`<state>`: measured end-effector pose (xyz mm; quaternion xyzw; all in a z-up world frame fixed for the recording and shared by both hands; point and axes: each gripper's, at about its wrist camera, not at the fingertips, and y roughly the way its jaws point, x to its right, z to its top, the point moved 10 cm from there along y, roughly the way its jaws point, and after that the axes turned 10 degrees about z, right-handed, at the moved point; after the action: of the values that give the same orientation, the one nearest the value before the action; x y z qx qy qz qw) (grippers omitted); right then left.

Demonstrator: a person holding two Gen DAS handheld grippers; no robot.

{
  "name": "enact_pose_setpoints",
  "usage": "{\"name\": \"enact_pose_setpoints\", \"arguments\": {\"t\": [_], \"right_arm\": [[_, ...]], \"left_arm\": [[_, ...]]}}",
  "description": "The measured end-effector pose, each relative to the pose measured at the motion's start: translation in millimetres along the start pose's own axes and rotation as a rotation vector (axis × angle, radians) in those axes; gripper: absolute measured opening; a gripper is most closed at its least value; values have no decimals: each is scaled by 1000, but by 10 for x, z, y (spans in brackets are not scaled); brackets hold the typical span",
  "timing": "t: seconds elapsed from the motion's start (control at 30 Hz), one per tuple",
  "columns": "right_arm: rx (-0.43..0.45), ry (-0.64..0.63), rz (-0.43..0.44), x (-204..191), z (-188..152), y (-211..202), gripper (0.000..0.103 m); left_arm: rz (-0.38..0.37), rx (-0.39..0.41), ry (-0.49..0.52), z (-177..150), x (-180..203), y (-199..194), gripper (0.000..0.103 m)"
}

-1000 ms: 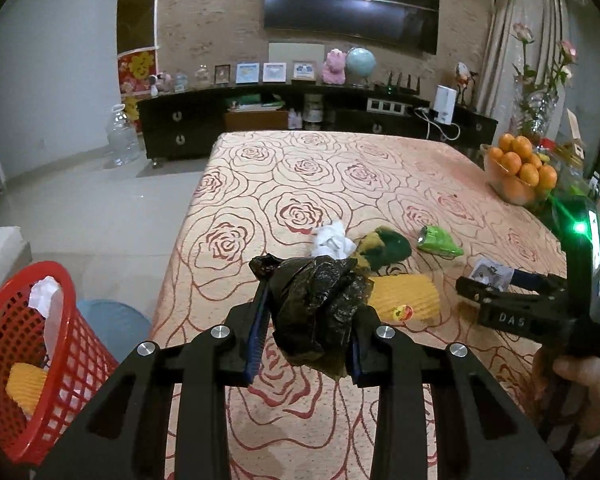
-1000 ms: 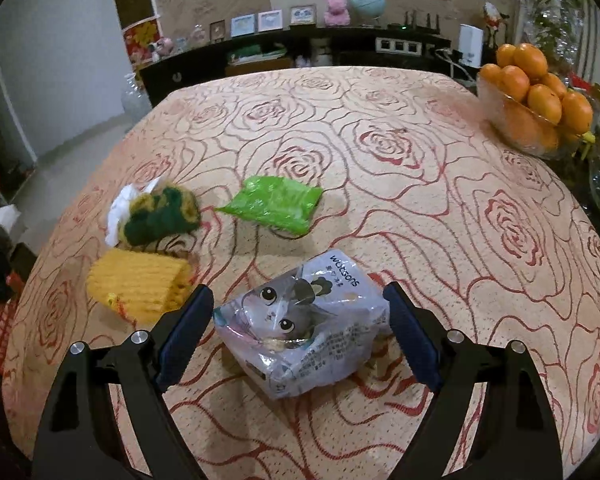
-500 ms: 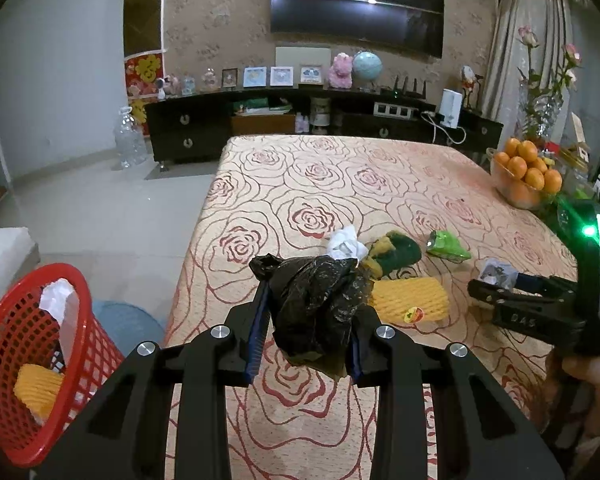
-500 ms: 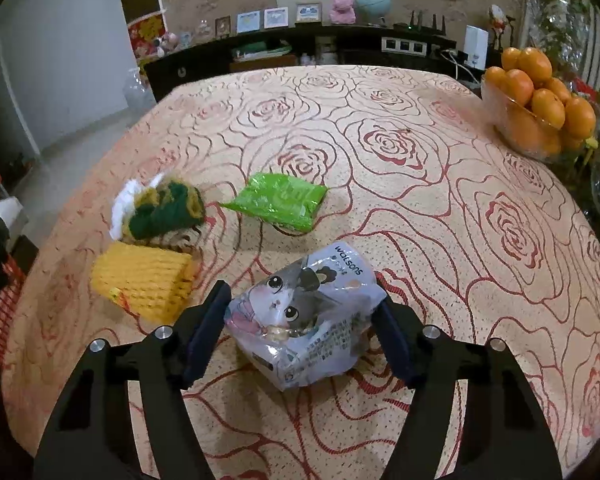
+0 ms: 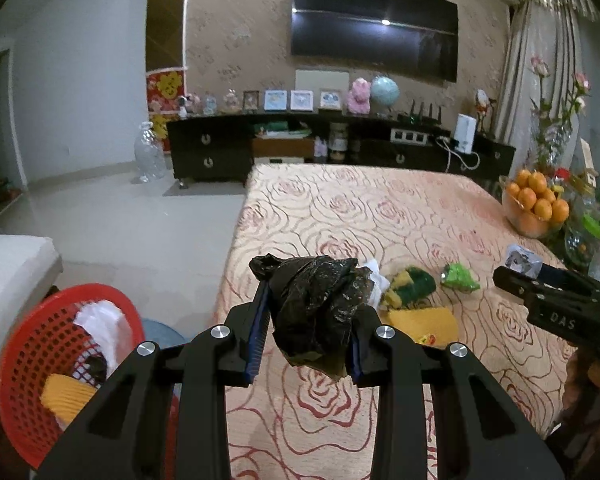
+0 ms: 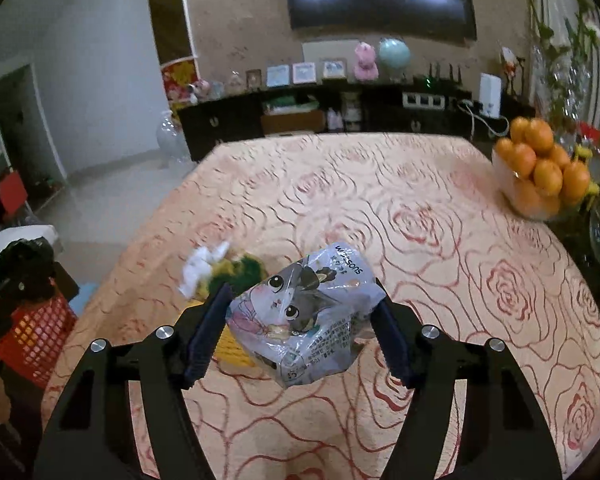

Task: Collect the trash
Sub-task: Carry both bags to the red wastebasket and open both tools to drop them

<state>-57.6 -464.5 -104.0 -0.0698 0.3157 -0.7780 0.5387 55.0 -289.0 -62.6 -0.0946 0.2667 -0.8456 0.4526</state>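
My left gripper (image 5: pixel 306 334) is shut on a crumpled black plastic bag (image 5: pixel 318 310) and holds it above the table's left edge. My right gripper (image 6: pixel 300 338) is shut on a pale tissue pack with a cartoon cat (image 6: pixel 304 316), lifted off the table; it also shows in the left wrist view (image 5: pixel 520 258). A red mesh basket (image 5: pixel 24 364) with trash in it stands on the floor at the lower left. On the tablecloth lie a white tissue (image 6: pixel 200 266), a green-yellow wrapper (image 5: pixel 410 284), a green packet (image 5: pixel 460 276) and a yellow foam net (image 5: pixel 424 322).
A rose-patterned tablecloth (image 6: pixel 420 240) covers the table. A glass bowl of oranges (image 6: pixel 540 176) stands at the right edge next to glass vases. A dark sideboard (image 5: pixel 300 152) and a TV are on the far wall. The red basket shows at the left in the right wrist view (image 6: pixel 32 340).
My right gripper closed on the tissue pack and lifted it off the table. My left gripper rose and pulled back with the black bag, so the basket shows more fully.
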Motion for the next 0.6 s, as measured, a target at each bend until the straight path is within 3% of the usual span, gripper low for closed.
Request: {"name": "enact_pose_setpoints", "arguments": {"t": [0.3,0.6], "right_arm": [[48,-57,41,-365,163,-127,66],[53,-102,93,-739,223,-100,66]], "left_arm": [[128,76,-19,187,-493,-280,30],[229,86,-95,245,-1120,-449,30]]}}
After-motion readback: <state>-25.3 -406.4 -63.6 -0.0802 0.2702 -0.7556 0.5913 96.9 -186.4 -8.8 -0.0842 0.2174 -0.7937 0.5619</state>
